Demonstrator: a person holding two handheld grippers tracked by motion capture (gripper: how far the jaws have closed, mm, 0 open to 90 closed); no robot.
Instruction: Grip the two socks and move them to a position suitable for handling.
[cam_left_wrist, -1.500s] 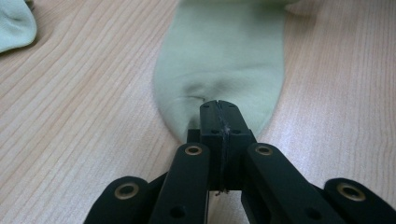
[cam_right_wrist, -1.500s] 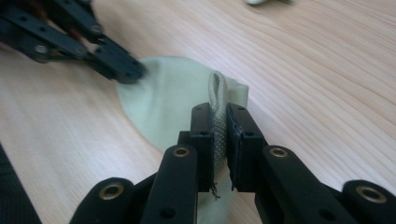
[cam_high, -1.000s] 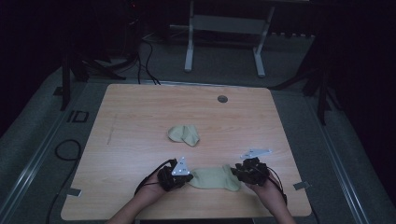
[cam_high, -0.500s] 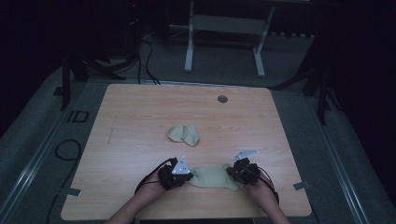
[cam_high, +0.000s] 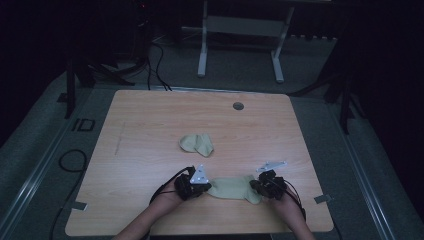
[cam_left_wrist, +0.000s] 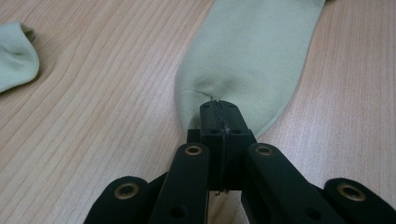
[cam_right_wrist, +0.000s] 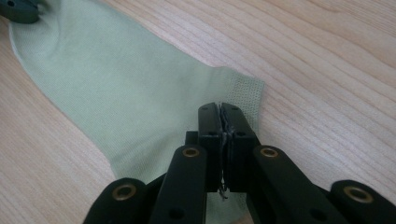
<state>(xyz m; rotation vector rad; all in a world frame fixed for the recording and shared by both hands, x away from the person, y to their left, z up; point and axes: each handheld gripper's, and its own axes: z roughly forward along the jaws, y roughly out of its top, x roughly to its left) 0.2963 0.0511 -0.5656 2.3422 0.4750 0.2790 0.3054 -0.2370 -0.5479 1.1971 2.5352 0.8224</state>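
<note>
A pale green sock (cam_high: 232, 189) lies flat near the table's front edge, stretched between my two grippers. My left gripper (cam_high: 205, 189) is shut on the sock's rounded toe end (cam_left_wrist: 247, 56), its jaws (cam_left_wrist: 219, 109) pressed together with fabric pinched between them. At the other end, my right gripper (cam_high: 256, 187) is shut on the ribbed cuff corner (cam_right_wrist: 126, 93), its jaws (cam_right_wrist: 220, 112) closed tight on the cloth. A second green sock (cam_high: 196, 143), folded over, lies in the middle of the table, apart from both grippers; its edge (cam_left_wrist: 14, 56) is at the left of the left gripper view.
The wooden table (cam_high: 150, 125) has a round grommet (cam_high: 238, 106) near its far edge. Beyond it stands a white metal frame (cam_high: 240, 30) on the floor. Cables (cam_high: 70, 160) lie on the floor to the left.
My right gripper has shifted slightly towards the sock's cuff end and settled low on it. The left gripper and both socks stay where they were.
</note>
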